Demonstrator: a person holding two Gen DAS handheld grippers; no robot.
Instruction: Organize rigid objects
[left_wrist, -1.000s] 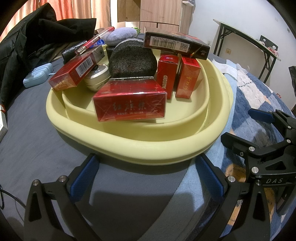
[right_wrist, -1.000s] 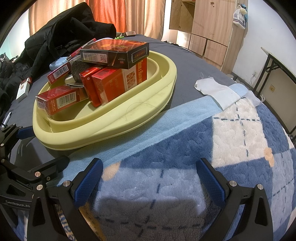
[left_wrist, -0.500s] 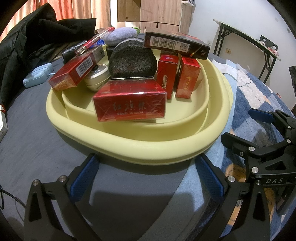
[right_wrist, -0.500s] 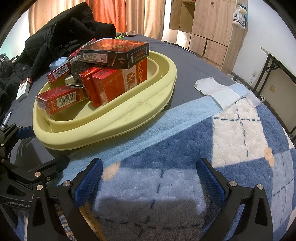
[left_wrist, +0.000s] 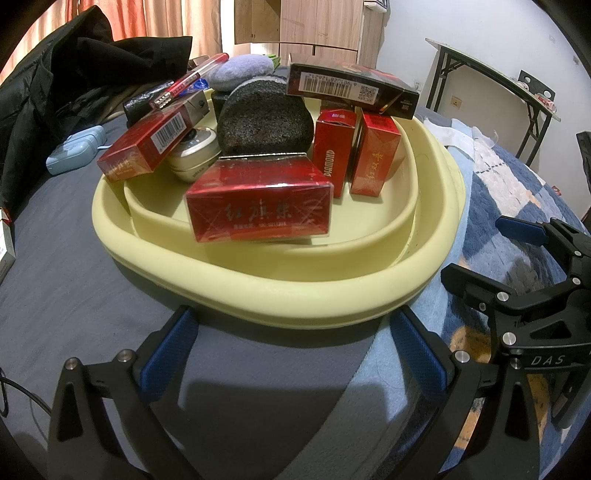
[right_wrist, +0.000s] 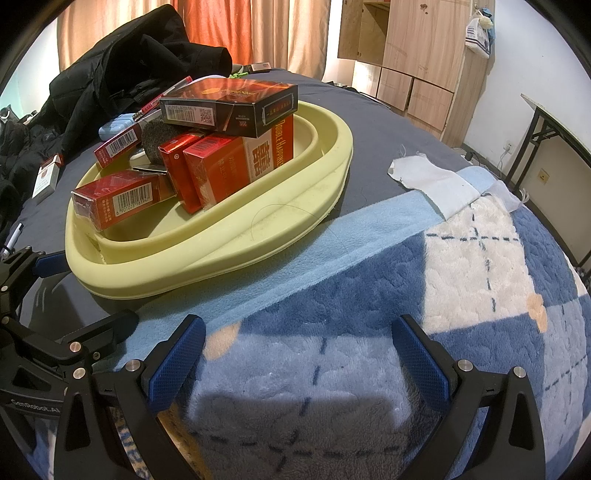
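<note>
you are holding your left hand-held gripper spread wide and empty, hovering low over the grey bed sheet just in front of the pale yellow tray. the tray is sitting on the bed with red boxes piled in it. going left to right in the left wrist view: a tilted red box is leaning over a small cream jar, a wide red box is lying across the front, a dark rough lump is rising behind it, and two upright red boxes are carrying a dark box laid flat on top. your right hand-held gripper is also spread wide, gripping nothing, floating over the blue and white fleece blanket just right of the tray.
</note>
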